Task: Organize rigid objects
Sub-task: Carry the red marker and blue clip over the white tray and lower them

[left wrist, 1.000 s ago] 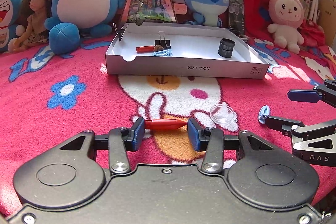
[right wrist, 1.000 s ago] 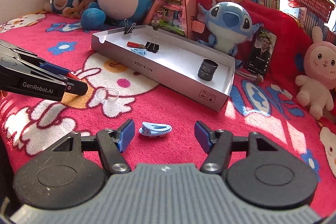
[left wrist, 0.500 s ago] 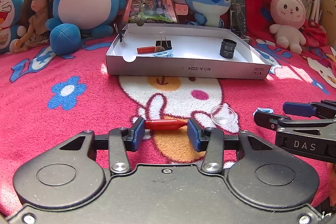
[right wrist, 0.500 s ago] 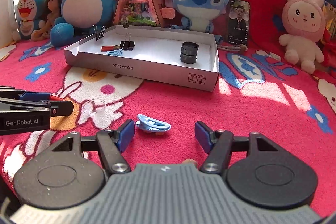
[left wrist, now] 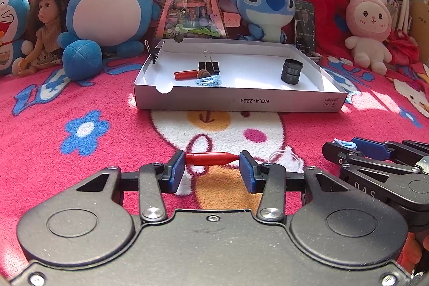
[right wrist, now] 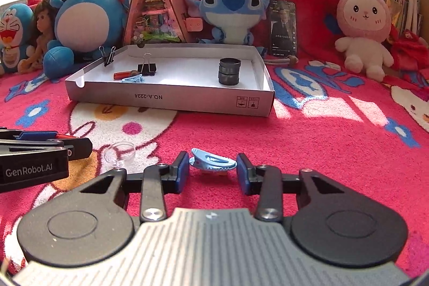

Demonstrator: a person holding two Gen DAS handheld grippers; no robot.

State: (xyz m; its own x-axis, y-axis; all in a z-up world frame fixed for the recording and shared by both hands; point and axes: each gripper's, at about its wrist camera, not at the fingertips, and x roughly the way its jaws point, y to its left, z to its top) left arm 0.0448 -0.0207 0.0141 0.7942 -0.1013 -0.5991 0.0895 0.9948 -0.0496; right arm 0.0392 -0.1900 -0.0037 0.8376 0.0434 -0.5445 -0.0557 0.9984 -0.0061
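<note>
Presently, right gripper (right wrist: 211, 168) closing around pale-blue plastic hair clip (right wrist: 213, 161), left gripper (left wrist: 211, 170) clamped on red pointed plastic cap (left wrist: 211, 158), both before shallow white cardboard tray (right wrist: 171, 101): seat pads squarely before lifting.

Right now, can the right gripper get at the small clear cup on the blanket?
Probably not yet: the right gripper is closing around the blue clip. The clear cup lies close on its left, unobstructed, beside the left gripper.

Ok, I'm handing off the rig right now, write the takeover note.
Left gripper: shut on the red pen cap, low over the blanket.
Right gripper: jaws closing around the blue clip, which lies on the blanket.
Box already holds a red cap, blue clip, binder clip and black rings.
Left: box both pieces, then the clear cup between the grippers.
</note>
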